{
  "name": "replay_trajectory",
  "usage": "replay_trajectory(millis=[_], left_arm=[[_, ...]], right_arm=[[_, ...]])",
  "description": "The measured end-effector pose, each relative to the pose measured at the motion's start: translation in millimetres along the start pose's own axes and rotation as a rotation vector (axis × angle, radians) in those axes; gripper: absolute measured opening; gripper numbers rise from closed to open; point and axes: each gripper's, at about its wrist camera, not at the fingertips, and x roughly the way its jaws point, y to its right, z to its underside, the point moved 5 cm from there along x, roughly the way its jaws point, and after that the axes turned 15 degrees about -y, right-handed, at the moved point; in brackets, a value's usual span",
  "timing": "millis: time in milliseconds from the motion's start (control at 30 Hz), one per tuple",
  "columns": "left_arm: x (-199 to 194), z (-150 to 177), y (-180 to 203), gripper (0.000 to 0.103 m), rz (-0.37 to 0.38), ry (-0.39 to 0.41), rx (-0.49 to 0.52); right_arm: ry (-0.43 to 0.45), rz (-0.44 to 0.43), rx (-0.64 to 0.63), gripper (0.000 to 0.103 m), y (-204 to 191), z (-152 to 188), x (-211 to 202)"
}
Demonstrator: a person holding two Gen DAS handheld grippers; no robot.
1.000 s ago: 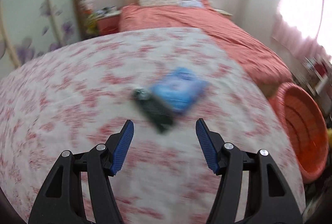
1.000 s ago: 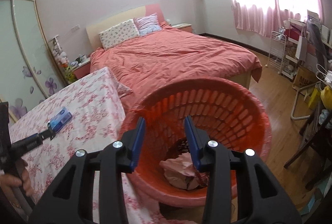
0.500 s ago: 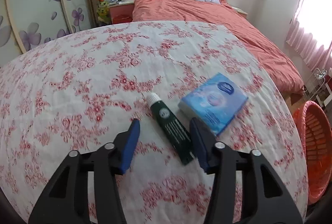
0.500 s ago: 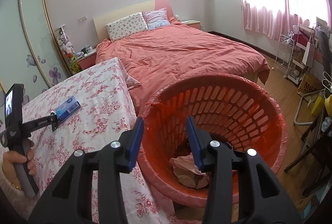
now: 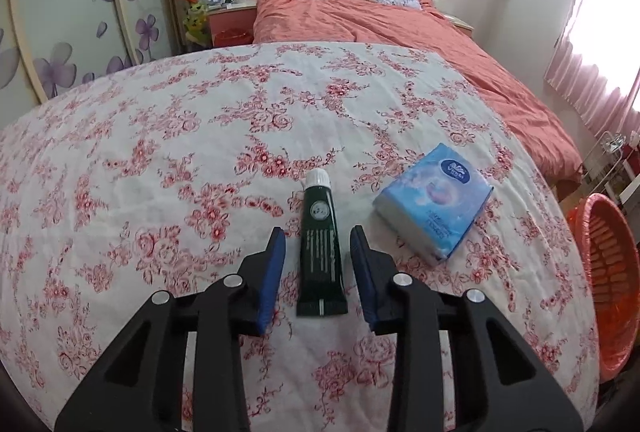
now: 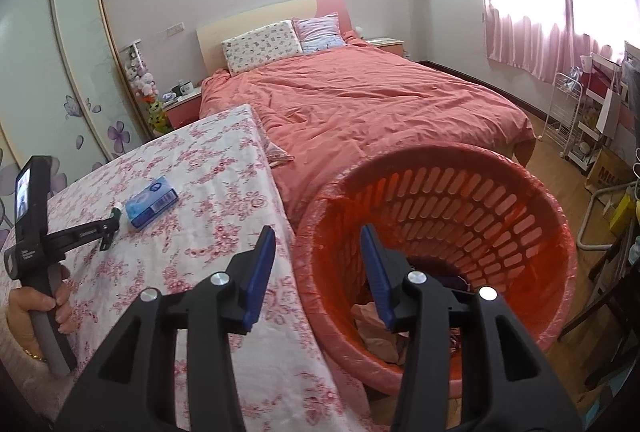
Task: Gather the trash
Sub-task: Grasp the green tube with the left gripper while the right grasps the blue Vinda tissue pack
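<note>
1. While the left tongs (image 5: 318, 250) point steeply down at the surface (image 5: 160, 160), their blue ribbed pads stand either side of a dark green tube (image 5: 322, 252); the jaws have just been closing, yet a gap shows on both sides, so the tube is between them and not gripped.
2. The tube is soft and flat, crimped at its near end, with a white screw cap at its far end; it lies flat on the cloth, pointing away from the camera.
3. Just to its right, apart from it, lies a blue tissue pack (image 5: 434, 204), a squat soft block in glossy film.
4. The surface wears a white cloth printed with red roses, slightly wrinkled.
5. The right tongs (image 6: 318, 264) hang released and empty, with the near rim of the orange basket (image 6: 460, 200) seen between the pads, beside the surface's edge.
6. The basket is round slotted plastic lined with a thin orange bag; crumpled pale paper (image 6: 376, 328) lies at its bottom.
7. In the right wrist view a hand (image 6: 38, 308) clasps the left tool's grey handle, knuckles outward, at the surface's near side.
8. Beyond stands a bed (image 6: 380, 104) under a creased coral quilt.
</note>
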Motion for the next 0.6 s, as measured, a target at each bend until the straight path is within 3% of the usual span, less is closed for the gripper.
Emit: replay_trajectory(millis=[100,300,600], left_arm=[[2,-4,-1,0.020,-0.012,-0.001,0.000],[-3,1,-29,0.020,0.010,-0.001,-0.004],[-23,15,-101,0.020,-0.015,0.021,-0.076]], right_arm=[[-0.003,-0.008,-0.014,0.045,-10,-2,0],[-0.013,-0.041,-0.059,0.045,-41,-8,3],[-0.101,-0.135,-0.151,0.047,-133,-21,38]])
